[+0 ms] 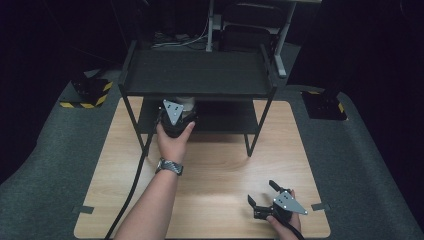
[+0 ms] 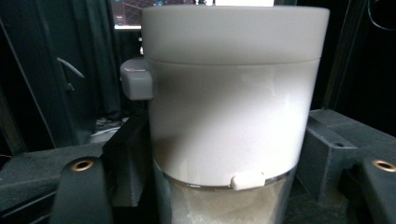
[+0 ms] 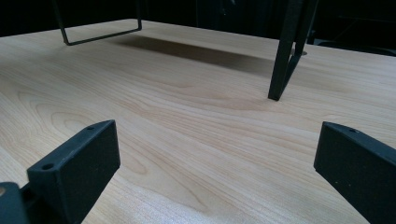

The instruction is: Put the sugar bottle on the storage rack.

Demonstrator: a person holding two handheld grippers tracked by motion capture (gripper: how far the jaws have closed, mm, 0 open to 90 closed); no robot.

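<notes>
Nearest the person, the right gripper (image 1: 261, 198) sits low over the front right of the table (image 1: 220, 170), jaws spread wide with nothing between them, just bare light wood with a wavy grain showing in the gap in its own view. The right hand (image 1: 285, 216) wraps the body right at the table's front edge, so there's barely any room behind it but loads of open wood ahead and to the left. The table is a pale wooden slab with rounded corners, sitting on grey carpet-like floor (image 1: 60, 160). Further in, the left hand (image 1: 173, 140), with a metal-link watch (image 1: 169, 166) on the wrist, pushes the left gripper (image 1: 176, 111) in under the top shelf of a black rack (image 1: 197, 74), thin metal legs and flat dark trays. In the left gripper view its blocky matte black jaws sit tight against both sides of a jar (image 2: 229, 107), so it's closed on it. The jar is round and smooth, white matte upper part with a slightly wider lid, a grey clip on the side, a small white tab lower down and a clear bottom with pale grainy stuff inside. It's at the left end of the rack's lower level, with the top shelf's edge close overhead. Can't tell if it's resting on the lower tray.
</notes>
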